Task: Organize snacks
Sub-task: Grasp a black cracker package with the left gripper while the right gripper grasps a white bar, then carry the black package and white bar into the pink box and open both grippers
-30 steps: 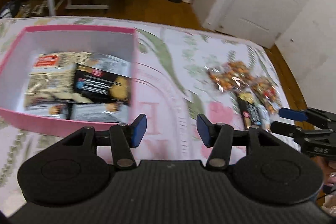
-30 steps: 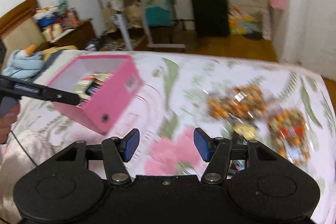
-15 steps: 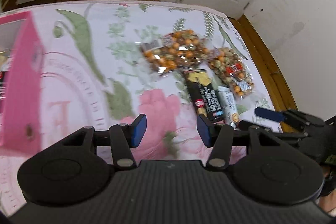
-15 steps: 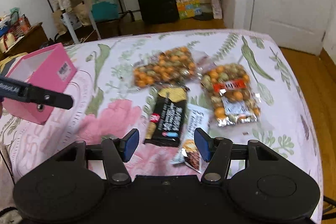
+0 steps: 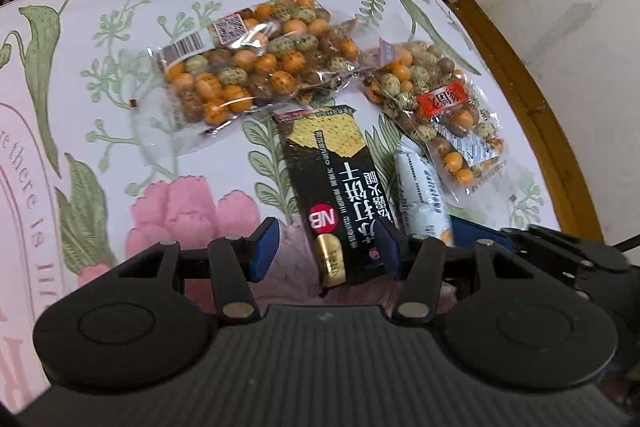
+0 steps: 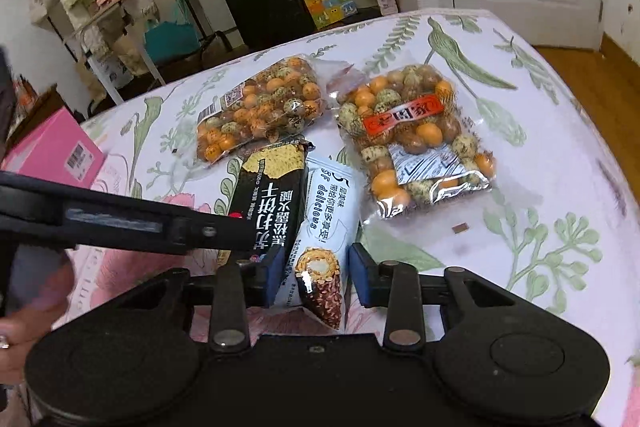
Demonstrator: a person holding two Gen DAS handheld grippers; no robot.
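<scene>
Snacks, four pkgs, lie close together on a floral bedsheet (image 5: 120, 131).

Left wrist view: black cracker pack (image 5: 332, 187) w/ yellow cracker picture, white lettering and a red round logo, lying lengthwise w/ its near end between the pads of the left gripper (image 5: 326, 251). Jaws partly open, pads not pressing it. Just right of it, a white wafer-roll pack (image 5: 420, 195), partly under a clear bag w/ red label (image 5: 436, 115) full of orange and speckled coated nuts. A second clear nut bag (image 5: 256, 67), barcode sticker up, sits beyond the black pack's far end. Right gripper's dark finger reaches in from the right edge.

Right wrist view: right gripper (image 6: 314, 271) has just been closing; the white pack's (image 6: 324, 223) near end, showing a chocolate-coated roll, sits between the pads, which look clear of it. Black pack (image 6: 268, 195) touches its left side. Pink box (image 6: 52, 151) at left edge, well apart from the snacks.
</scene>
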